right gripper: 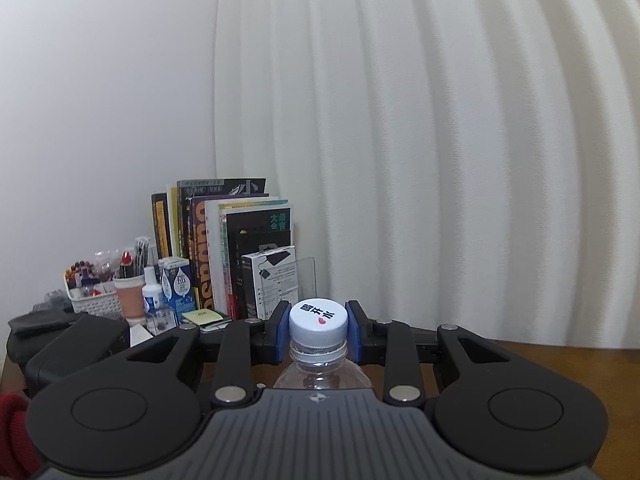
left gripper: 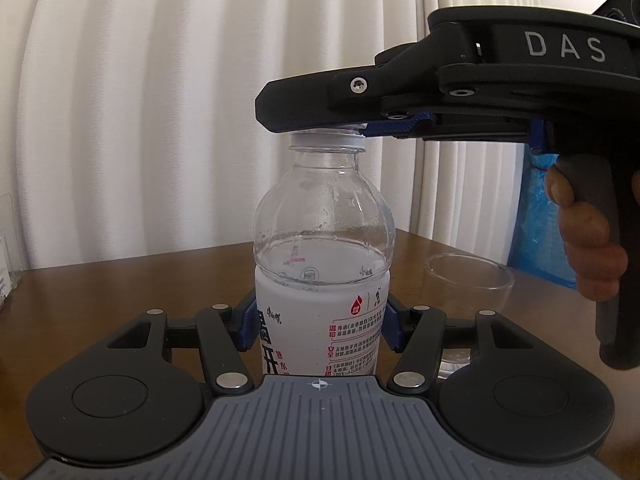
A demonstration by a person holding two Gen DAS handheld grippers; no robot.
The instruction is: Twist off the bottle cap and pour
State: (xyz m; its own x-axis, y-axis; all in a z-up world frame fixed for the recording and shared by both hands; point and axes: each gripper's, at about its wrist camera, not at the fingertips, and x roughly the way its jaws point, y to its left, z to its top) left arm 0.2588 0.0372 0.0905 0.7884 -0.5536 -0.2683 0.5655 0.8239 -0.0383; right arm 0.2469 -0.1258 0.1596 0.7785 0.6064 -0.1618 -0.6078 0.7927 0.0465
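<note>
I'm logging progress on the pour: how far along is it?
Done: the left gripper clamps the bottle upright on the table. In hand: the right gripper is shut on the cap, which sits on the neck. Left: remove the cap and pour into the glass.

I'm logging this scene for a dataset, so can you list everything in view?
water bottle: one, clear with white label, upright on the table, partly filled
bottle cap: one, white, on the bottle neck
glass: one, clear, on the table right of the bottle
table: one, brown wood
curtain: white, pleated, behind the table
books: several, mixed colours, upright by the wall
white basket: one, holding small items, left of the books
blue plastic bag: one, behind the glass
left gripper: black with blue fingers, shut on the bottle body
right gripper: black with blue fingers, shut on the cap
hand: one, on the right gripper's handle
</note>
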